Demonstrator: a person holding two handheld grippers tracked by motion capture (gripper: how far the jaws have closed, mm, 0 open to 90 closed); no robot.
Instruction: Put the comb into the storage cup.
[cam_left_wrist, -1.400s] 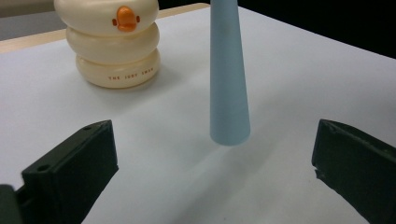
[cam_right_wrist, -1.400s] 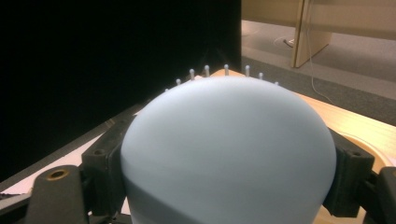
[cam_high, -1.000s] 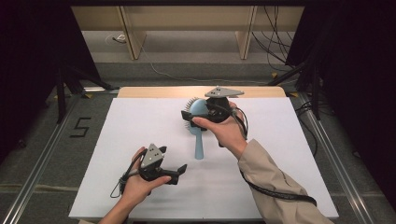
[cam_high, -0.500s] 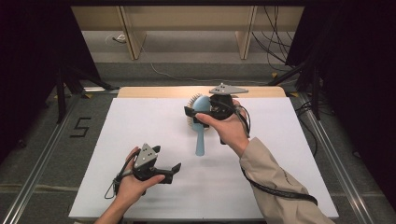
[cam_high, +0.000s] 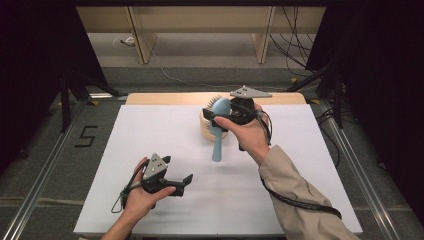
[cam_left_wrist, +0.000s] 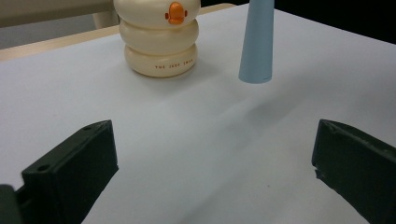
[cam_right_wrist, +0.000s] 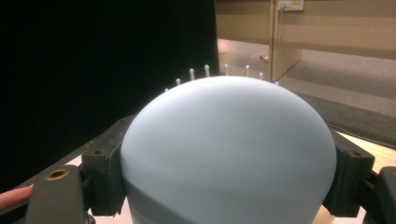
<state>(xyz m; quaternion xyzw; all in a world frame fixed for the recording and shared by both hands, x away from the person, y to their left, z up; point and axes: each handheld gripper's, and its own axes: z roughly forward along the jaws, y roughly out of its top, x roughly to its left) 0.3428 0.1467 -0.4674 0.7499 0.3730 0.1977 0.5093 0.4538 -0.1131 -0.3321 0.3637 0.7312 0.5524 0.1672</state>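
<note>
My right gripper (cam_high: 215, 114) is shut on the rounded head of a light blue hairbrush (cam_high: 217, 144), with bristles pointing away from me. In the right gripper view the brush head (cam_right_wrist: 229, 149) sits between both pads of my right gripper (cam_right_wrist: 229, 184). The handle (cam_left_wrist: 257, 42) hangs downward, its end just above the white tabletop. Right behind it stands a cream ringed toy with an orange beak (cam_left_wrist: 159, 42), seen at the far middle of the table (cam_high: 206, 127). My left gripper (cam_high: 177, 169) hovers near the front left, open and holding nothing (cam_left_wrist: 212, 172).
The white board (cam_high: 300, 165) covers the table, with a wooden strip (cam_high: 160, 98) along its far edge. Beyond are grey floor, cables and wooden furniture legs (cam_high: 142, 45). Dark stands flank both sides.
The right hand has drifted slightly right and up with the brush, uncovering more of the cream toy. The left gripper has barely shifted.
</note>
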